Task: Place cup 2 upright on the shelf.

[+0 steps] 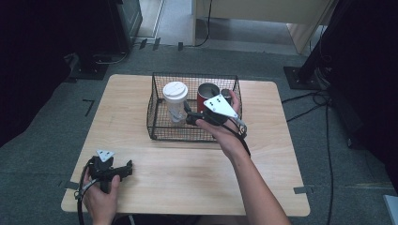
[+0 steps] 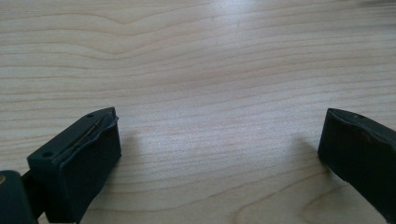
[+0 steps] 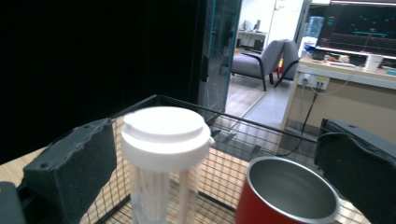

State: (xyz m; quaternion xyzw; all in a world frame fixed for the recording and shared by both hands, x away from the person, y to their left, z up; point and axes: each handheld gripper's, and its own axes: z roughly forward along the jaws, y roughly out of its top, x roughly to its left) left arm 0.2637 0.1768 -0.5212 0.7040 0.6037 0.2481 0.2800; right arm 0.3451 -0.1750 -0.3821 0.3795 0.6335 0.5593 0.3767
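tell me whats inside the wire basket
The wire basket holds a clear tumbler with a white lid and a red steel-lined mug, both upright. A dark thing behind the right gripper is mostly covered.

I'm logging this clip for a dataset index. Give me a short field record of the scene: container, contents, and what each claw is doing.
surface: wooden table
container: black wire basket, toward the far side of the table
contents: clear cup with white lid, upright; red mug beside it, steel inside, open top
right claw: open, jaws on either side of the lidded cup and mug, not closed on either
left claw: open, low over bare wood at the near left corner
hands: one on each claw
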